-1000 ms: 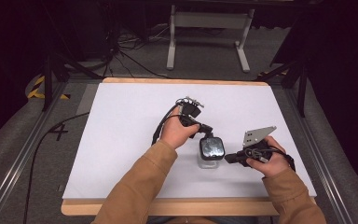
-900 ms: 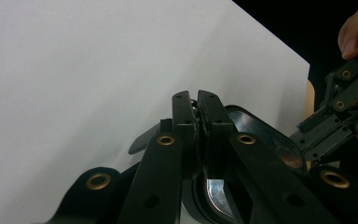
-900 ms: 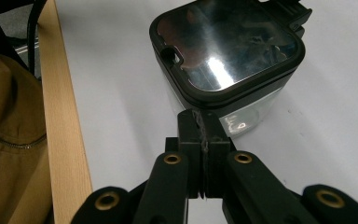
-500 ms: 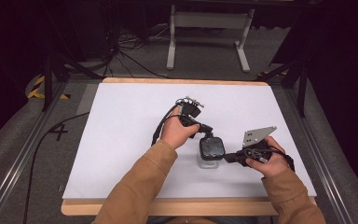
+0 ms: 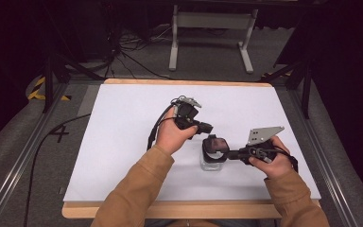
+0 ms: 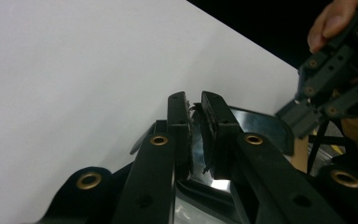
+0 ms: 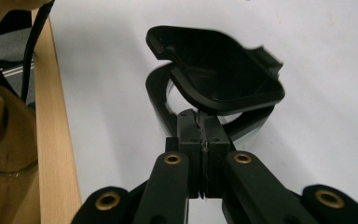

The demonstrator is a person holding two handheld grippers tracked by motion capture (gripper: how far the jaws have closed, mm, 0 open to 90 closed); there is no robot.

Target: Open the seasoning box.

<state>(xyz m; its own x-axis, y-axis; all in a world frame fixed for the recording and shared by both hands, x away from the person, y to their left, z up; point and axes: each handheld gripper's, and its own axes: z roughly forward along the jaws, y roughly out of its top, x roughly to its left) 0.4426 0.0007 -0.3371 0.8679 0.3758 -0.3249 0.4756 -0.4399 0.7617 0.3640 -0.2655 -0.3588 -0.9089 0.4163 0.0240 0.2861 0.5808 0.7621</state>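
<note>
A small clear container [image 5: 211, 162] with a black rim stands on the white table [image 5: 123, 142]. Its black flip lid [image 5: 216, 143] is tilted up and open, seen large in the right gripper view [image 7: 223, 79]. My right gripper [image 5: 232, 153] comes from the right and is shut on the rim [image 7: 199, 122]. My left gripper [image 5: 210, 128] hovers just beyond the lid, jaws pressed together with ragged pad edges between them [image 6: 196, 128]. The lid [image 6: 261, 128] lies behind those jaws; I cannot tell whether they touch it. The right gripper [image 6: 307, 109] shows farther off.
The wooden front edge [image 7: 51, 121] of the table runs close to the container, beside a brown sleeve [image 7: 2, 135]. White table spreads to the left and far side. A cable [image 5: 153, 127] trails from the left gripper.
Hardly anything moved: both hands stay around the container, and the lid looks tipped up slightly more than before.
</note>
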